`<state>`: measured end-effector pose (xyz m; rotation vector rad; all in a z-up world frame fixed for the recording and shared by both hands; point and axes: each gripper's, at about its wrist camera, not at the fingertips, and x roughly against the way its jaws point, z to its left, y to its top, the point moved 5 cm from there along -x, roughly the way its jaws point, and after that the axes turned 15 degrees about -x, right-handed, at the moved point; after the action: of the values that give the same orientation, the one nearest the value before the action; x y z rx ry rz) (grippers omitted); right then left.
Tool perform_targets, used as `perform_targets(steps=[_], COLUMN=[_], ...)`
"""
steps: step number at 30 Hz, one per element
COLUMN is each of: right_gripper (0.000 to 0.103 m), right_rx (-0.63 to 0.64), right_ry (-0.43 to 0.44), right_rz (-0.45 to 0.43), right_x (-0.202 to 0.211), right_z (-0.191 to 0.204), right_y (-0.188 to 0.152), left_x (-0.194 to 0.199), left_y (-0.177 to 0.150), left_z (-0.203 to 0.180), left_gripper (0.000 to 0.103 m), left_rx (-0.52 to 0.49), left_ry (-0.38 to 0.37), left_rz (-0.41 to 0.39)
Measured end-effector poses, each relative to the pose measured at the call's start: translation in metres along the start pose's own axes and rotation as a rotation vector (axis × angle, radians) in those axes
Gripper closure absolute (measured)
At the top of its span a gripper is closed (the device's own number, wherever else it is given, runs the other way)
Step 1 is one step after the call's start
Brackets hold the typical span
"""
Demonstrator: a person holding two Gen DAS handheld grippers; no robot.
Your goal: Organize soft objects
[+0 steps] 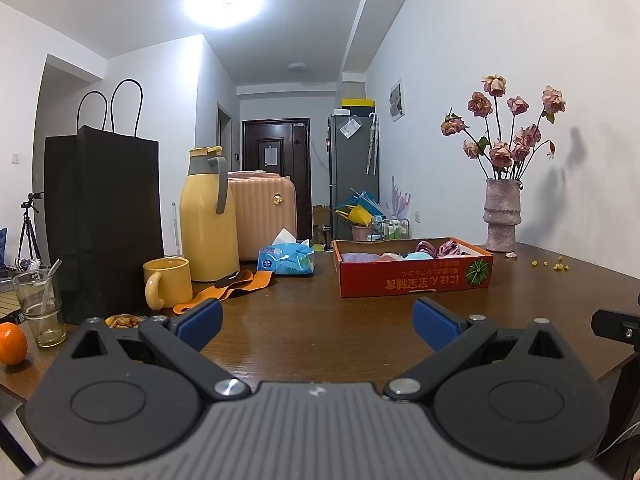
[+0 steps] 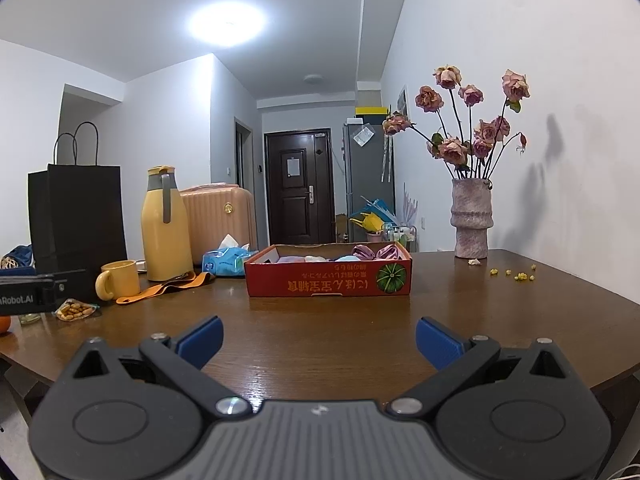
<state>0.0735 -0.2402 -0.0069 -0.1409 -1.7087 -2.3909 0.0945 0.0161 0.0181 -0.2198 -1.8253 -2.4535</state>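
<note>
A shallow red cardboard box [image 1: 416, 276] [image 2: 328, 280] sits on the brown table, holding several soft items: purple, white, light blue cloths and pink scrunchies [image 1: 438, 249] [image 2: 378, 252]. An orange fabric strap [image 1: 228, 288] [image 2: 168, 286] lies left of the box, beside the yellow mug. A blue tissue pack [image 1: 286, 260] [image 2: 226, 261] lies behind it. My left gripper [image 1: 318, 322] is open over bare table, well short of the box. My right gripper [image 2: 320, 340] is open too, nothing between its blue pads.
At left stand a black paper bag [image 1: 104, 220], yellow jug [image 1: 206, 216], yellow mug [image 1: 168, 282], a glass [image 1: 40, 308], an orange [image 1: 12, 343] and a snack packet [image 2: 74, 310]. A vase of dried roses [image 2: 472, 220] stands at right. Yellow crumbs [image 2: 518, 274] dot the table.
</note>
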Motion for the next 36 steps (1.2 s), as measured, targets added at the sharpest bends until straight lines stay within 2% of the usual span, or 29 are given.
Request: perform_targets(steps=[36], right_gripper=[0.0], right_rx=[0.018], right_ry=[-0.01], right_rz=[-0.074], right_x=[0.0063], right_z=[-0.0028], right_y=[0.0048], left_x=[0.0073], left_y=[-0.0008], left_z=[0.0056], left_gripper=[0.0], left_rx=[0.011], left_ry=[0.01], left_rz=[-0.05])
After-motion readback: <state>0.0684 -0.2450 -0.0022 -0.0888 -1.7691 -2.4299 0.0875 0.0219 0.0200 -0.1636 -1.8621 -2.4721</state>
